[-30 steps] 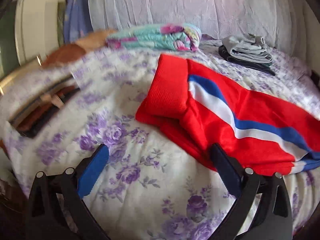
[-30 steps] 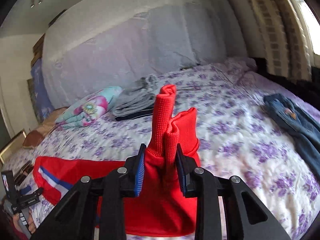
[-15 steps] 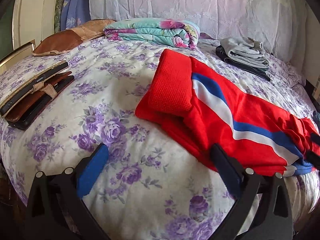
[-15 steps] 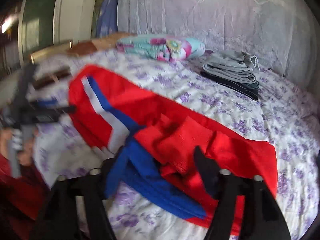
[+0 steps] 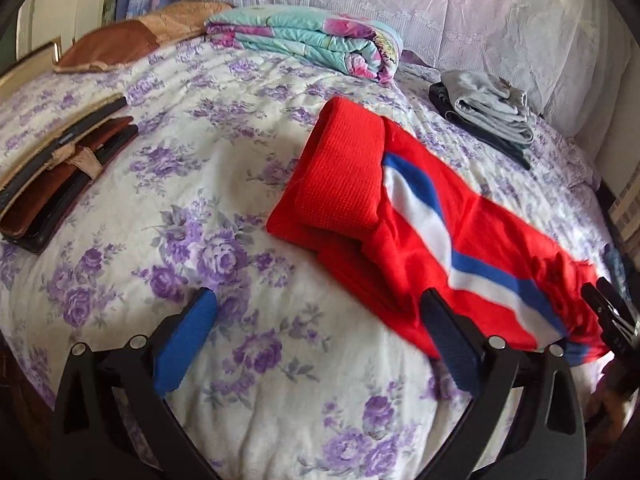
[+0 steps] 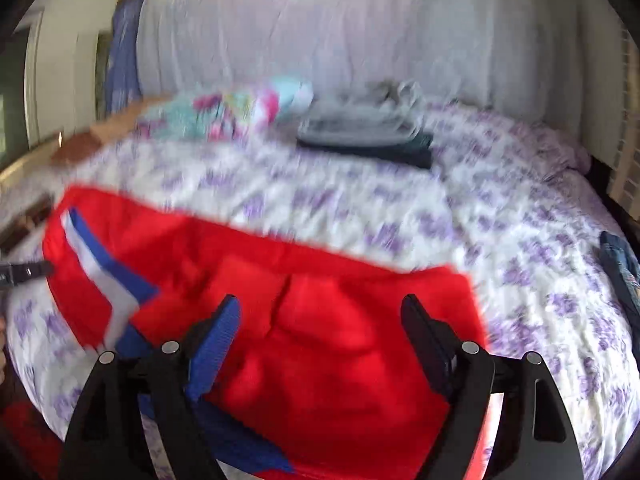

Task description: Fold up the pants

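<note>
Red pants (image 5: 404, 216) with a blue and white side stripe lie on the floral bedspread (image 5: 208, 208), ribbed waistband toward the pillows. They also fill the lower middle of the blurred right wrist view (image 6: 320, 340), folded over. My left gripper (image 5: 316, 340) is open and empty, hovering over the bedspread beside the pants' near edge. My right gripper (image 6: 320, 340) is open and empty, just above the red fabric. Its tip shows at the left wrist view's right edge (image 5: 612, 312).
A folded floral quilt (image 5: 312, 40) and a stack of folded grey and dark clothes (image 5: 488, 112) lie near the headboard. Wallets and phones (image 5: 52, 176) lie at the left. Blue jeans (image 6: 620, 268) lie at the bed's right edge.
My right gripper held a red cuff one second ago, then opened and let it go onto the pants. It now hovers over the folded fabric. The left gripper stayed open.
</note>
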`<act>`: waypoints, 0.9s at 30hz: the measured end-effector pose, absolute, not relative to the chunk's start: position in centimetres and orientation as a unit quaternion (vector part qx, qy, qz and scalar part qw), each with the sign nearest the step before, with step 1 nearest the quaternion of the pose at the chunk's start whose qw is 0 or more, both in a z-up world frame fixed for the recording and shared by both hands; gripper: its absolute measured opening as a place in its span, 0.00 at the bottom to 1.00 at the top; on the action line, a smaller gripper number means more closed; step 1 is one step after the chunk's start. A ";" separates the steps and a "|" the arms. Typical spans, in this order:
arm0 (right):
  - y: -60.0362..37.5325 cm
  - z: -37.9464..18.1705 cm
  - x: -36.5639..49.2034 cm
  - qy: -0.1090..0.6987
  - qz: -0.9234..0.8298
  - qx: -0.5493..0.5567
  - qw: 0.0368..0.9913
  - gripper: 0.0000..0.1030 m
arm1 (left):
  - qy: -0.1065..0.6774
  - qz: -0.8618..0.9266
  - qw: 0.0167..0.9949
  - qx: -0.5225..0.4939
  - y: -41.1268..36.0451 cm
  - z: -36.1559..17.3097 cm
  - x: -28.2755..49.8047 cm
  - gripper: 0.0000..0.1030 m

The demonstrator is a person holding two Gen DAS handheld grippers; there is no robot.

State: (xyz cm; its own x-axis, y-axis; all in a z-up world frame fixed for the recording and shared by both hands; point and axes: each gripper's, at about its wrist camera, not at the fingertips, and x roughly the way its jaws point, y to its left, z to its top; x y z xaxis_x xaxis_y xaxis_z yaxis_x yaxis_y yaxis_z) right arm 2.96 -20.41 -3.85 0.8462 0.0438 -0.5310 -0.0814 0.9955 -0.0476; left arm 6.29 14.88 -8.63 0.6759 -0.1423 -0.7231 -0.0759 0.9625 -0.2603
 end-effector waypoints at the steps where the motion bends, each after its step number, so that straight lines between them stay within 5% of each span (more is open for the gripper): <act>1: -20.6 -3.7 2.8 0.272 0.029 -0.033 0.961 0.87 | 0.407 -0.029 0.899 -0.158 15.4 -8.4 6.8 0.96; 4: -19.4 -7.2 5.6 0.371 0.053 -0.083 0.923 0.96 | 0.416 -0.044 0.880 -0.224 16.6 -8.3 8.2 0.96; 10: -22.8 -7.3 6.2 0.371 0.108 0.031 0.922 0.97 | 0.427 -0.070 0.853 -0.292 16.5 -8.1 9.4 0.96; 18: -22.3 -7.4 5.4 0.365 0.106 0.025 0.924 0.97 | 0.415 -0.069 0.846 -0.326 15.9 -8.2 9.9 0.95; 27: -22.6 -7.3 5.5 0.363 0.106 0.030 0.925 0.97 | 0.400 -0.064 0.841 -0.359 17.3 -8.9 9.0 0.33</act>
State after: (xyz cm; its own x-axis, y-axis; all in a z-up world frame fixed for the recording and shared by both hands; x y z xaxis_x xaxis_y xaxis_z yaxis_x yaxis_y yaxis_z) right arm 5.45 -22.60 -7.32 0.7144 0.2177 -0.6650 -0.1747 0.9758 0.1318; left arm 9.01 17.34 -8.91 0.6726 -0.3949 -0.6258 -0.1793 0.7336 -0.6555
